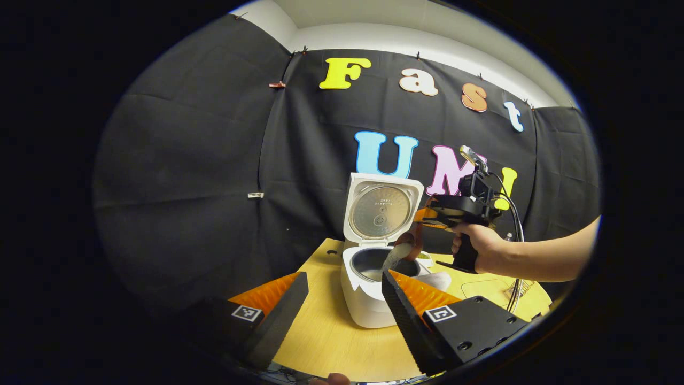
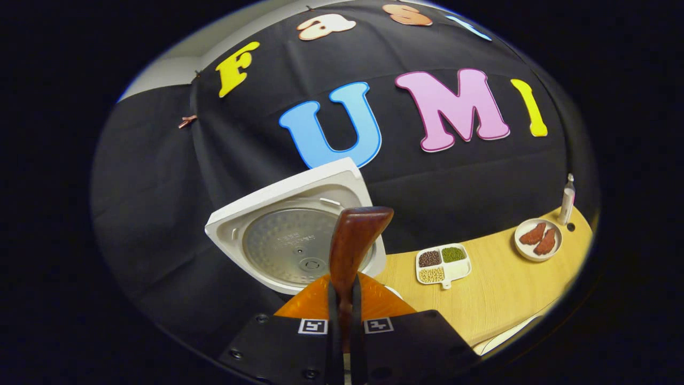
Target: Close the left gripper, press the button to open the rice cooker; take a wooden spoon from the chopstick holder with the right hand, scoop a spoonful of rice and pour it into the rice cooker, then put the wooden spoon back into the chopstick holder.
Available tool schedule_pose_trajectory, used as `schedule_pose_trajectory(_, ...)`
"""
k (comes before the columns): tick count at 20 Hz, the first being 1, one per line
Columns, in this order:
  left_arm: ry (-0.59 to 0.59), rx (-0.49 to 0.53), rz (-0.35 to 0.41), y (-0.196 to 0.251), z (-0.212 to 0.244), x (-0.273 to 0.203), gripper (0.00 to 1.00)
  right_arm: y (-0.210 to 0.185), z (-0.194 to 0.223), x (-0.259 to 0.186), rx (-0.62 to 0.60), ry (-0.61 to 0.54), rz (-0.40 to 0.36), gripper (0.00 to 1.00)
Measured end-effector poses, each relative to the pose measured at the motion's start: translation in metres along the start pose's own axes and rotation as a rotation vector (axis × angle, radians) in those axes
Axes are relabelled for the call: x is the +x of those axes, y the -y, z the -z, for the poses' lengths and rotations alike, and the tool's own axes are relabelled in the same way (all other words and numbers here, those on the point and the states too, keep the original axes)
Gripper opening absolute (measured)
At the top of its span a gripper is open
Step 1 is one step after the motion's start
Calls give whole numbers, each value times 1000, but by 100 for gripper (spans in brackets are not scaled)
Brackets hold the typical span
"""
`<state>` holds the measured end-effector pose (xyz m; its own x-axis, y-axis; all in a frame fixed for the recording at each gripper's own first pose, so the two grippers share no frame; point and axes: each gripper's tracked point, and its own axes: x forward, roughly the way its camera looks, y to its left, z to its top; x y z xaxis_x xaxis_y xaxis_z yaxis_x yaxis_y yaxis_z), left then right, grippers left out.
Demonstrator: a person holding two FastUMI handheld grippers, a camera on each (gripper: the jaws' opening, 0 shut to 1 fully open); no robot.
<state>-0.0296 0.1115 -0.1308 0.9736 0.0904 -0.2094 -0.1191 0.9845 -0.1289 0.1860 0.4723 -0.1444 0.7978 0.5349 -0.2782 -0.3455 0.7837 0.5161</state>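
At the bottom centre of the right gripper view, the right tool (image 2: 342,315) is clenched on the wooden spoon (image 2: 350,246), whose handle end rises up mid-frame before the rice cooker's (image 1: 368,289) open lid (image 2: 291,235). In the left gripper view, the left tool (image 1: 342,305) stands released at the bottom, jaws apart, holding nothing; beyond it, at centre, the spoon's bowl tips rice over the cooker on the worktop (image 1: 326,342). The spoon looks light, stiff and smooth, so a firm mid-handle grip should suit
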Motion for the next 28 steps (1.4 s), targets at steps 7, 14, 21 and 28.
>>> schedule_pose_trajectory(7,9,-19,-1,2,2,-8,95,-10,-5,-5,-155,13,-29,10)
schedule_pose_trajectory(14,3,-25,4,5,5,-11,95,-30,-25,-10,-372,63,-68,10)
schedule_pose_trajectory(21,7,-24,12,8,4,-12,95,-80,-18,-24,-778,129,-212,10)
schedule_pose_trajectory(28,6,-28,9,8,5,-12,95,-100,-6,-28,-982,159,-251,10)
